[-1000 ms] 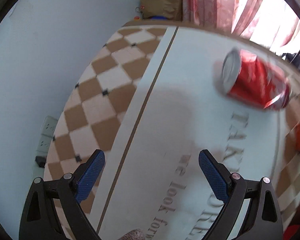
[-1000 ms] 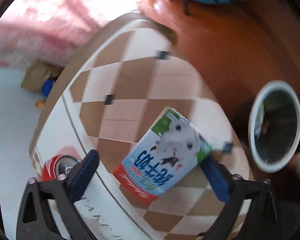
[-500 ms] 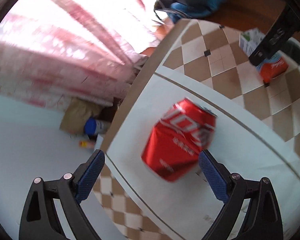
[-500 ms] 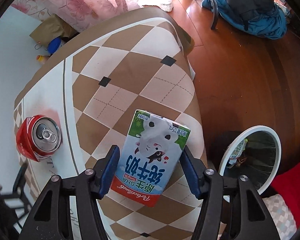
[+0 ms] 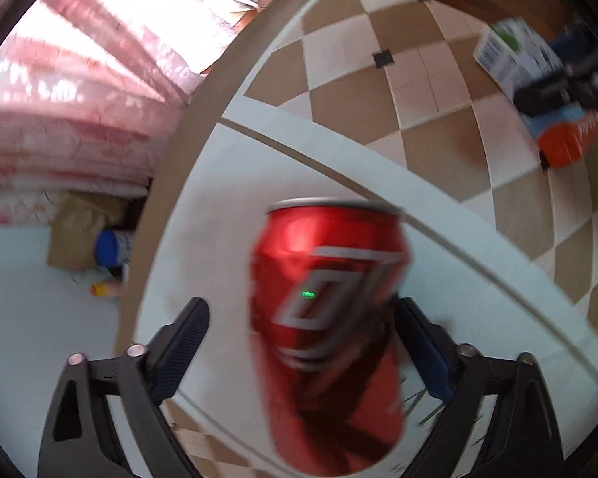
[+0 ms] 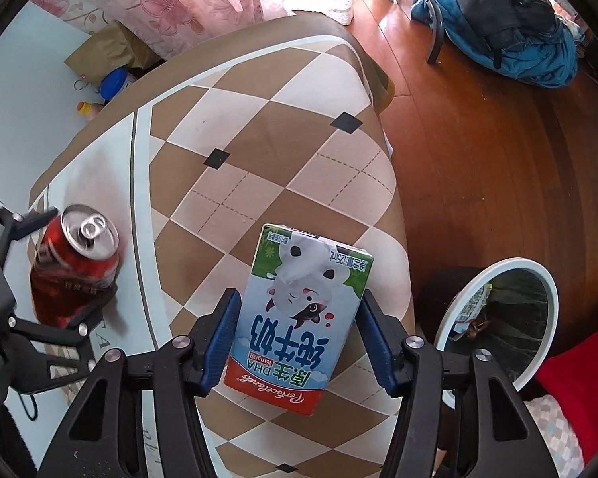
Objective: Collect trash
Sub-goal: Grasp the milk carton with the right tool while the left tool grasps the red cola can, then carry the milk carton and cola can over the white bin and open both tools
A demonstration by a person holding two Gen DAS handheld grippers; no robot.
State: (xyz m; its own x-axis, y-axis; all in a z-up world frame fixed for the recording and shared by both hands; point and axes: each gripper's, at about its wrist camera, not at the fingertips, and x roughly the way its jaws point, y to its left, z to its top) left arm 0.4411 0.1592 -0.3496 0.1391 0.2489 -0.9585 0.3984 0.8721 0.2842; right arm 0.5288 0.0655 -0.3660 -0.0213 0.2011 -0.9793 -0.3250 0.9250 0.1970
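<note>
My right gripper has its jaws pinching the milk carton by its two long sides, above the brown-and-cream checked cloth of the tabletop. Just off the tabletop's edge to my right, the white-rimmed bin stands on the wooden floor with some trash already in it. My left gripper has its jaws spread wide around the red soda can, which stands upright on the white part of the cloth; the can sits close to the right finger with a gap on the left side, though blur keeps me from telling whether it touches. A blue bag lies on the floor beyond the tabletop
</note>
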